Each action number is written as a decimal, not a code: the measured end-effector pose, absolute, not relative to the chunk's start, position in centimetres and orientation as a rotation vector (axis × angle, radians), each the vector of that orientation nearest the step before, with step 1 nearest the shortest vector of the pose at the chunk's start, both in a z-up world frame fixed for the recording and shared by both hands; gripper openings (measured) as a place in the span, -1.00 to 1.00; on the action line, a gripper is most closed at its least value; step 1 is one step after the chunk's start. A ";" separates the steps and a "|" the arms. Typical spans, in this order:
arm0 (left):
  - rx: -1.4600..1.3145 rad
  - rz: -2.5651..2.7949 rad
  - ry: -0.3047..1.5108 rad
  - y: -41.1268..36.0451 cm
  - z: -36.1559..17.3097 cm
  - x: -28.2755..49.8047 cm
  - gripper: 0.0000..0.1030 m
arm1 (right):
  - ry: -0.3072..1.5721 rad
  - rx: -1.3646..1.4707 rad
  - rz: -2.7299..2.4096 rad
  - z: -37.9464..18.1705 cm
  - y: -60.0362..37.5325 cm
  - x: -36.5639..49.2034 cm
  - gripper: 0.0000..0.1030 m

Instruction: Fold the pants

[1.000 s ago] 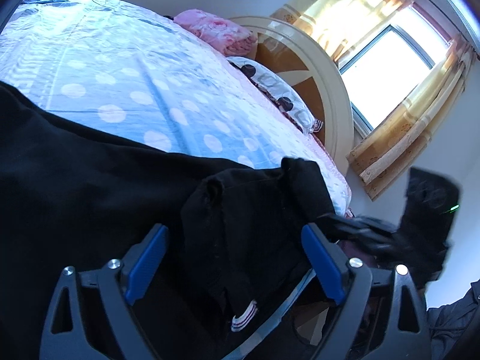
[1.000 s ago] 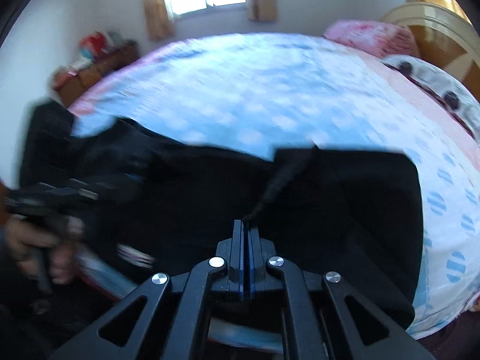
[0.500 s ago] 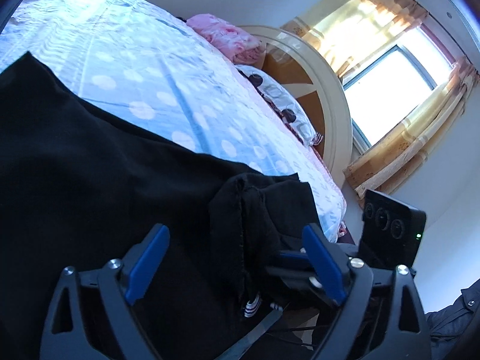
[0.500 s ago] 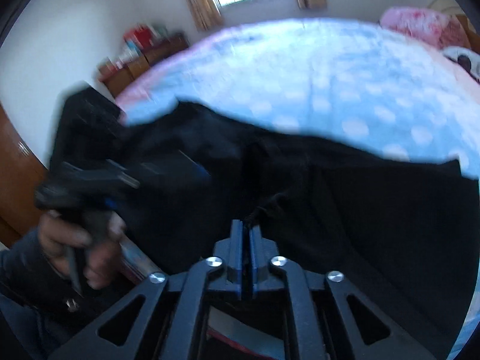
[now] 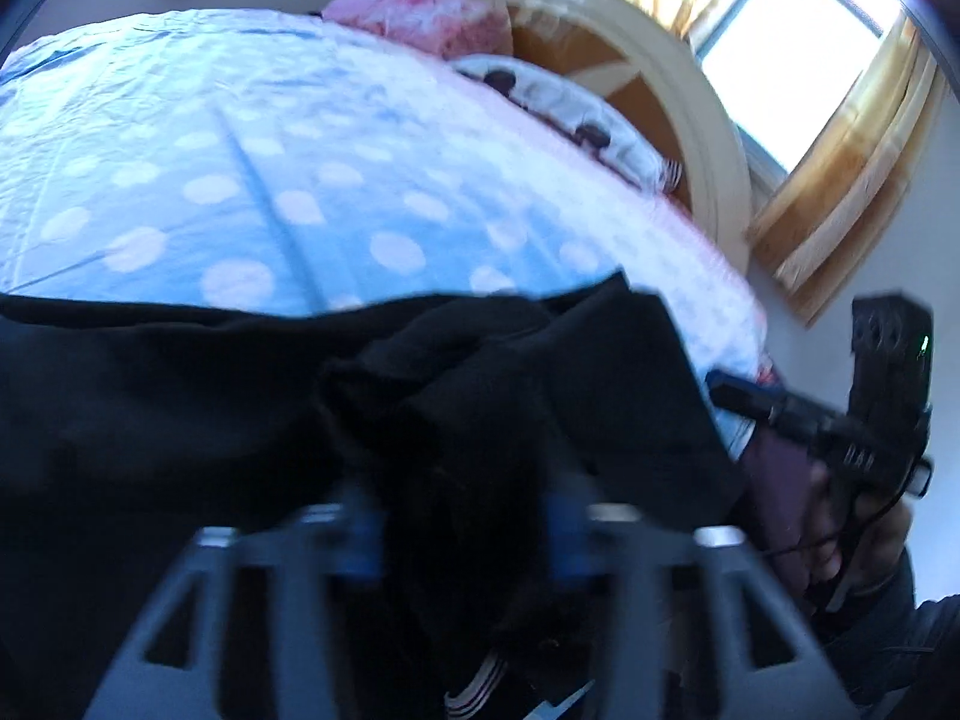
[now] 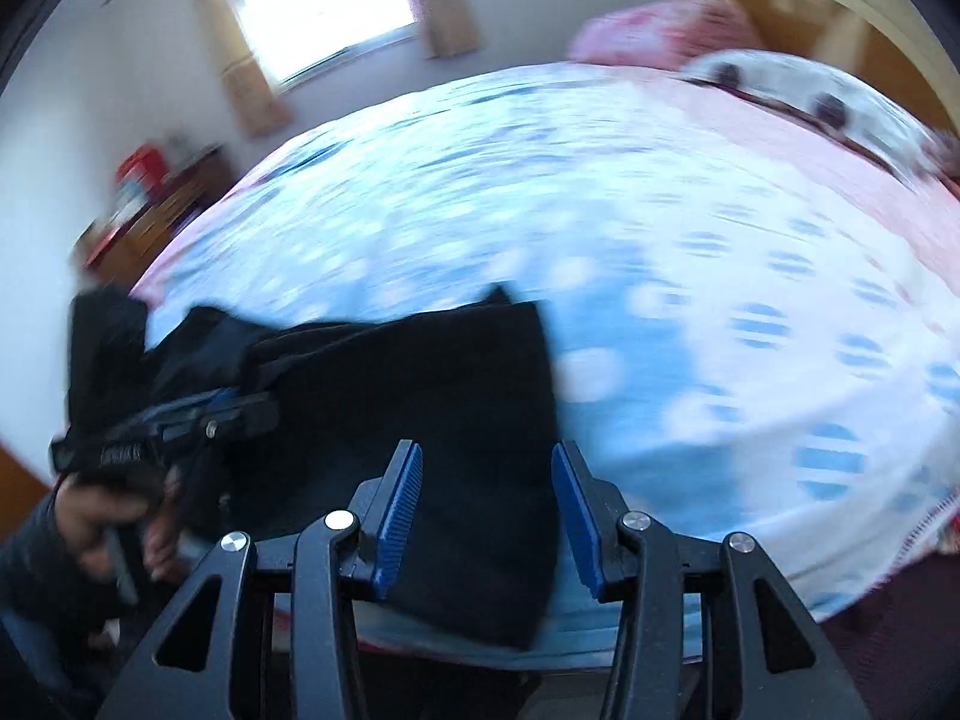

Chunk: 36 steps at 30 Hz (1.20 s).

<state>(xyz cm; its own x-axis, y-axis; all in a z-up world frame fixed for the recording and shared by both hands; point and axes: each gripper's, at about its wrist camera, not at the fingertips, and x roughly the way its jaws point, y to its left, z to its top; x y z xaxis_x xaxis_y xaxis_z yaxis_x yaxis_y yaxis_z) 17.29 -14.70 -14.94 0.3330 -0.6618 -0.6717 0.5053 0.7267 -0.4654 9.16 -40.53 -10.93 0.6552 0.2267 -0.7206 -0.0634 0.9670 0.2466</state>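
Observation:
Black pants (image 5: pixel 180 414) lie across the near edge of a bed with a blue polka-dot sheet (image 5: pixel 252 138). In the left wrist view my left gripper (image 5: pixel 462 528) is blurred, its blue pads apart with a bunched fold of the pants between them. A white-striped hem (image 5: pixel 474 690) hangs below. In the right wrist view my right gripper (image 6: pixel 486 501) is open and empty above the folded pants (image 6: pixel 420 420). The left gripper (image 6: pixel 180 426) shows there at the pants' left end.
Pink pillow (image 5: pixel 420 18) and a spotted white pillow (image 5: pixel 570 114) sit by the round wooden headboard (image 5: pixel 690 138). Windows with curtains (image 6: pixel 324 6) are behind. A wooden cabinet (image 6: pixel 150 204) stands at far left. The bed edge drops off near me.
My right gripper has opened and let go of the pants, and swung right. My left gripper's pads have come closer together around the bunched cloth.

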 end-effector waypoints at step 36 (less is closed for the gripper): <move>-0.256 -0.598 0.943 0.0 -15.2 17.4 0.03 | 0.826 0.030 0.340 -11.4 -32.2 15.2 -0.09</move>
<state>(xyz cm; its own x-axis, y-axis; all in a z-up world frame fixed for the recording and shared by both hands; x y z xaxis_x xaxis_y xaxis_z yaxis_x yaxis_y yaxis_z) 17.38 0.03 -15.16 0.4420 -0.5837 -0.6812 0.3674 0.8105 -0.4561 15.25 -32.24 -11.36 0.6271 0.3078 -0.7155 -0.2847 0.9456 0.1573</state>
